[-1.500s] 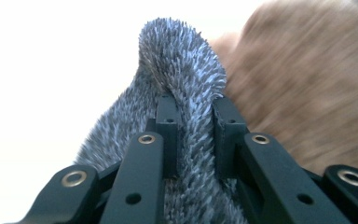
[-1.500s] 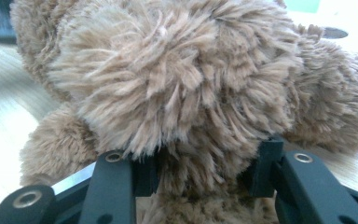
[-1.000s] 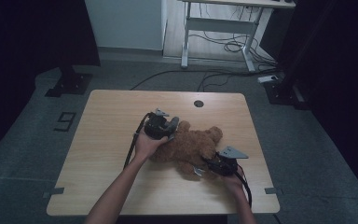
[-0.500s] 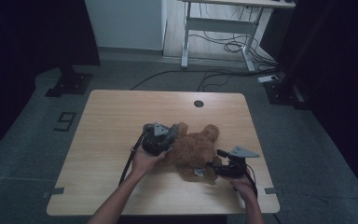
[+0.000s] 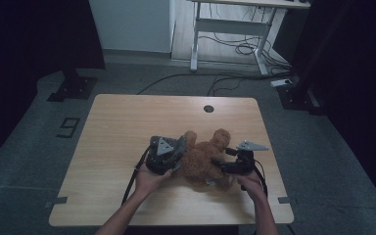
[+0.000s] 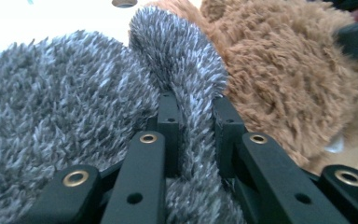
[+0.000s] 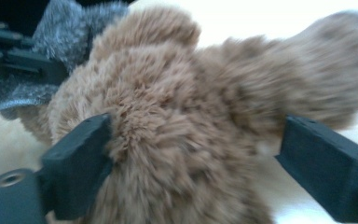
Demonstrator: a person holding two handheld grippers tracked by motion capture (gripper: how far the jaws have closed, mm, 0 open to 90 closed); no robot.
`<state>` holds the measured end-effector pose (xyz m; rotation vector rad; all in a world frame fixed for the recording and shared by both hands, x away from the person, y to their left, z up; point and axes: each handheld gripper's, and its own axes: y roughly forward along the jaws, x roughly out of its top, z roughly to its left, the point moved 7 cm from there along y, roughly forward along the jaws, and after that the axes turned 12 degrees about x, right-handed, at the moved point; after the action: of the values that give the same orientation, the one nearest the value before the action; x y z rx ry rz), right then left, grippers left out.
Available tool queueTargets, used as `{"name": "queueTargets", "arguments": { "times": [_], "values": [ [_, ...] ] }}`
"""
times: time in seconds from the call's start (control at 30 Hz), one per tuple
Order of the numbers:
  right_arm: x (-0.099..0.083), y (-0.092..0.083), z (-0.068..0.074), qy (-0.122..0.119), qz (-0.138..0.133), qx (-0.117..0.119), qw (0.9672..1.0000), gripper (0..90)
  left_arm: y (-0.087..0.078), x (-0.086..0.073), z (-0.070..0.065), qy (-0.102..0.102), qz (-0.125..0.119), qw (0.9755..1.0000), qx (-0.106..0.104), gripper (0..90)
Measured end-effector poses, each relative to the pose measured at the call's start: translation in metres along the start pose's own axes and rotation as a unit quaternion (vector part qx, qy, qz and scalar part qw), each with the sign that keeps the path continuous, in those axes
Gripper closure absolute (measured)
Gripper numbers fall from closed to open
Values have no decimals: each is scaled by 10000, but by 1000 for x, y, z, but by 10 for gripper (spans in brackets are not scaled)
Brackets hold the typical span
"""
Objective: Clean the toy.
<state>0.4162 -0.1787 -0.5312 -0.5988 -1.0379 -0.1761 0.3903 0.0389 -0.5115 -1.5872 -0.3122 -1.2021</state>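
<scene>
While left gripper pinches grey fur, forearms converge.

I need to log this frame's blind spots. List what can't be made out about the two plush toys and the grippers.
- Grey plush: its overall shape; high view, left gripper and hand cover it; left gripper view crops it.
- Brown plush: its face; high view too small, right gripper view blurred.
- Right gripper: whether its left finger presses the fur; blur.
- White tag: any print; too small.
</scene>
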Motion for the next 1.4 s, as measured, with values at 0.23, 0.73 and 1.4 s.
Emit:
{"name": "queueTargets", "arguments": {
  "times": [0.23, 0.73, 1.4],
  "values": [
    [-17, 26, 7, -1, 531, 514, 9973, 144, -8, -9, -2, -43, -5, 9999, -149, 767],
    [14, 31, 12, -873, -61, -155, 9960, 549, -18, 25, 30, -249, -182, 9995, -100, 761],
    [3, 34, -2, -1590, -97, -40, 9872, 474, 37, 47, 50, -445, 185, 9987, 136, 754]
  ]
}}
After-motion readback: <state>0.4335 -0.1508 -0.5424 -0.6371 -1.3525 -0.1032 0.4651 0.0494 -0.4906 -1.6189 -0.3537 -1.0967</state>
